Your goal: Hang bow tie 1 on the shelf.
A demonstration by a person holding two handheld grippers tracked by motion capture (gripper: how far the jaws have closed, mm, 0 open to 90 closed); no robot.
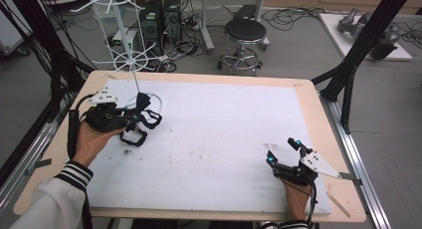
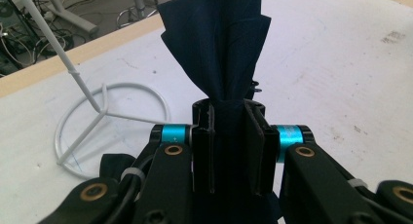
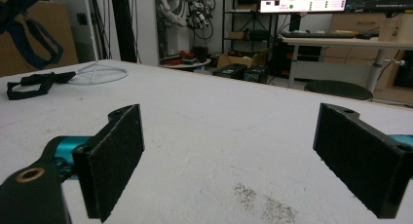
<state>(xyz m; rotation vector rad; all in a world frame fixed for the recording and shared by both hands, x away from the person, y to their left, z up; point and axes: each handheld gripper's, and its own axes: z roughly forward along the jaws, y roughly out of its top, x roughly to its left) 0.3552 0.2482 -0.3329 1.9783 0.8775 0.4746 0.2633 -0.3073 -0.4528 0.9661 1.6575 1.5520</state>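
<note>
1. In the high view your left claw (image 1: 133, 115) sits at the far left of the counter (image 1: 209, 139), beside the ring base of the white wire rack (image 1: 130, 59). A dark garment (image 1: 142, 120) with looped straps hangs from it and trails onto the white sheet.
2. The left gripper view gives what the high view cannot: your left claw (image 2: 229, 146) is closed nearly all the way, its jaws pinching a bunched fold of the dark garment (image 2: 216, 48). The cloth fans out past the jaw tips and also runs back between the jaws toward the camera.
3. The same view shows the rack's ring base (image 2: 109, 124) lying on the counter to the left of the jaws, clear of them.
4. The right gripper view shows your right claw (image 3: 241, 160) wide open with nothing between the pads, low over bare sheet. Far off at upper left it catches a strap loop on the counter (image 3: 34, 84) and more of the garment lifted above it (image 3: 29, 34).
5. In the high view your right claw (image 1: 284, 152) rests near the counter's near right corner, well apart from the garment.
6. Hard to read: what kind of garment it is. In the left gripper view its top is cut off by the frame edge.
</note>
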